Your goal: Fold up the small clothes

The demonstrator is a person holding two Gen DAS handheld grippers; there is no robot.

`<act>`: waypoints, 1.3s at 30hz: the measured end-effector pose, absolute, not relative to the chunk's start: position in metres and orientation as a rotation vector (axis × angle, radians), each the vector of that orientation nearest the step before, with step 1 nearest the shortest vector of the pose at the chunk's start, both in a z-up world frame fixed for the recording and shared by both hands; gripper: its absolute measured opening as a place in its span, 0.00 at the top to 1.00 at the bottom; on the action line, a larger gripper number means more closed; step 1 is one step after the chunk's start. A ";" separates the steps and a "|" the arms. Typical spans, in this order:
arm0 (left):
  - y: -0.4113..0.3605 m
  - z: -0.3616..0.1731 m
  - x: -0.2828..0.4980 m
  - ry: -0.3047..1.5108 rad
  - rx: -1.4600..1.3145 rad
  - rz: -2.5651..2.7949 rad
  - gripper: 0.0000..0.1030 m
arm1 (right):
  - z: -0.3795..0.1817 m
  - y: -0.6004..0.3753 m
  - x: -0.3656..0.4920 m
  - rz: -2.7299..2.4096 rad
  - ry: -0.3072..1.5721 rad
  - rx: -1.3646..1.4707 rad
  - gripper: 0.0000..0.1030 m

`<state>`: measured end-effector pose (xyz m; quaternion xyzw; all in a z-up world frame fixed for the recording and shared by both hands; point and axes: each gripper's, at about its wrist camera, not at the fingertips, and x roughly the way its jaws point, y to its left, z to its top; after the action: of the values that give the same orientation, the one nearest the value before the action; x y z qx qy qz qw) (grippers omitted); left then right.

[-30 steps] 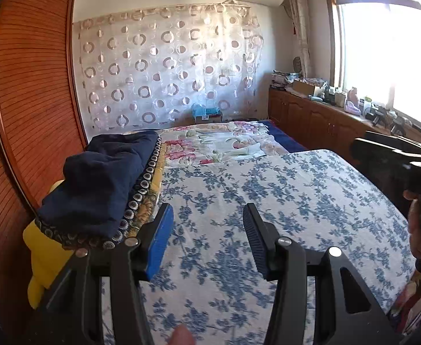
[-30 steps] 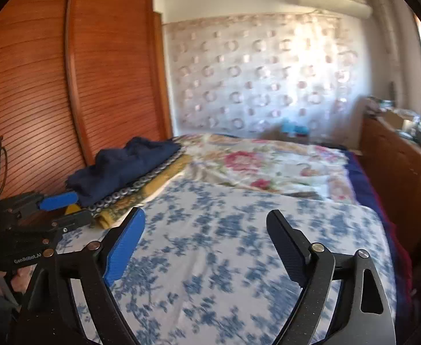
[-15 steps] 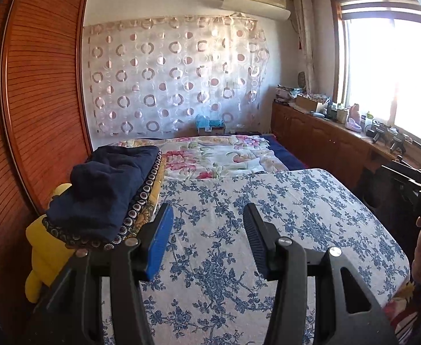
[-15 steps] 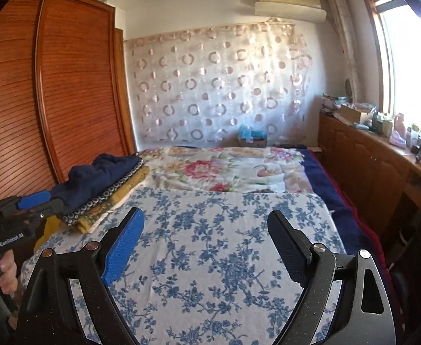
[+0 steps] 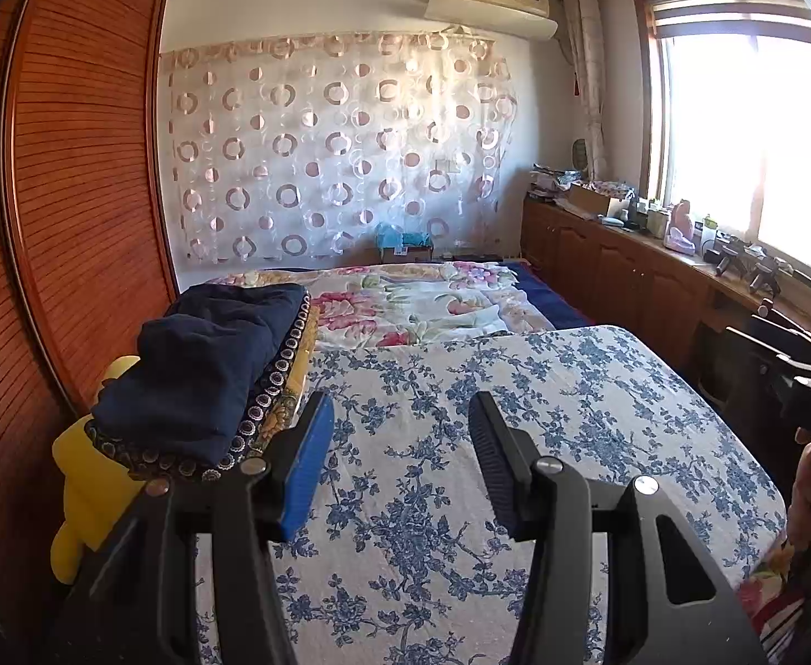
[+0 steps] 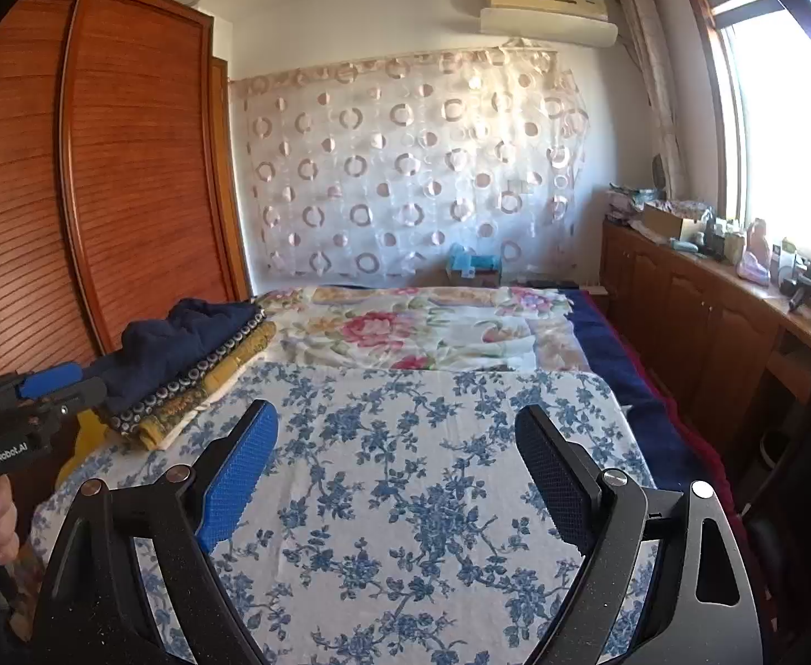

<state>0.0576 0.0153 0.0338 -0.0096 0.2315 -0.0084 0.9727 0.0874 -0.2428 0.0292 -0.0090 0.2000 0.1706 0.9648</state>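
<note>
The left gripper [image 5: 399, 460] and right gripper [image 6: 394, 476] both hung with jaws apart and nothing between them, the right wider, seemingly parked above the blue-flowered quilt [image 5: 516, 415] that looked kept bare as a folding surface. Both pointed gently downward along the bed, while the stack of folded clothes [image 5: 200, 377] lay at the quilt's left edge beside the wardrobe [image 5: 72, 194], likely finished pieces set aside

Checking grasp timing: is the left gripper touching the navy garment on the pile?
Apart. The left wrist view shows the left gripper open over the floral sheet, navy garment lying clear beside it.
</note>
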 end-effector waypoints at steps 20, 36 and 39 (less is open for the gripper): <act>0.011 0.039 0.053 0.460 -0.020 -0.021 0.51 | 0.028 -0.242 0.086 0.344 0.404 -0.023 0.13; 0.011 0.038 0.053 0.459 -0.019 -0.021 0.51 | 0.029 -0.242 0.086 0.344 0.405 -0.024 0.13; 0.011 0.038 0.052 0.459 -0.020 -0.021 0.51 | 0.028 -0.242 0.086 0.344 0.405 -0.023 0.13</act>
<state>0.0525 0.0106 0.0378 -0.0097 0.2274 -0.0103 0.9737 0.0857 -0.2420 0.0284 -0.0114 0.2000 0.1698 0.9649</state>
